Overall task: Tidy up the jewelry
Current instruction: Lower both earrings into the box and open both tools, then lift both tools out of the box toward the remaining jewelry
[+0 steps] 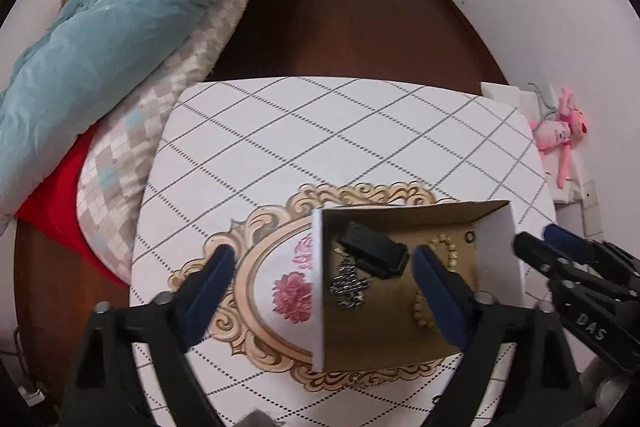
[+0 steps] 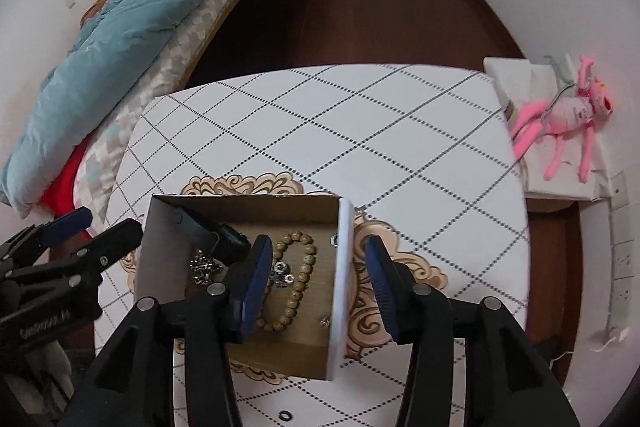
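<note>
- While both my grippers stand apart, the left gripper (image 1: pixel 320 287) straddles the box's (image 1: pixel 496 227) left wall.
- My right gripper (image 2: pixel 316 283) straddles its right wall, beside the bead bracelet (image 2: pixel 298 267).

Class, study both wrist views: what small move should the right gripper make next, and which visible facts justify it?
Probably close the right gripper on the box's right wall. Its open fingers straddle that wall, one inside beside the bead bracelet, one outside. The left gripper likewise straddles the cardboard box's left wall, so gripping would steady the box.
</note>
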`<move>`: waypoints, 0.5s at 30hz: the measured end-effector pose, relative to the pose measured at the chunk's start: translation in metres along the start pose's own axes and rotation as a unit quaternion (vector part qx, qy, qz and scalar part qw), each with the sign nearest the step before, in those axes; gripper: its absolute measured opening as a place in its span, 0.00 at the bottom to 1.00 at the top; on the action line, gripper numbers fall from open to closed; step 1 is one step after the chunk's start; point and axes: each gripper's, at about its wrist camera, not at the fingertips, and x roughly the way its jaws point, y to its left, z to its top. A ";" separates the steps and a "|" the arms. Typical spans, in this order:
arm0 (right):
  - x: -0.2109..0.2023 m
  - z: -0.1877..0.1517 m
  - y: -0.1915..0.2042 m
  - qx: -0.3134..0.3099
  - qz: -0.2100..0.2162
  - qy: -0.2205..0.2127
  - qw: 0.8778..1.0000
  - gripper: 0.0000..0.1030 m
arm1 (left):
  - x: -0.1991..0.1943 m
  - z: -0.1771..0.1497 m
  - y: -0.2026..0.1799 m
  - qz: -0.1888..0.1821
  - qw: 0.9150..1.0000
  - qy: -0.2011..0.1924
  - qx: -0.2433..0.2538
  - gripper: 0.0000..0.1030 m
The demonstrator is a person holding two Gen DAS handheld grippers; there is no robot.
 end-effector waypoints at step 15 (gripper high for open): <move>-0.014 -0.030 0.015 -0.026 -0.070 -0.002 0.997 1.00 | -0.022 -0.025 0.006 0.028 0.999 -0.043 0.003 1.00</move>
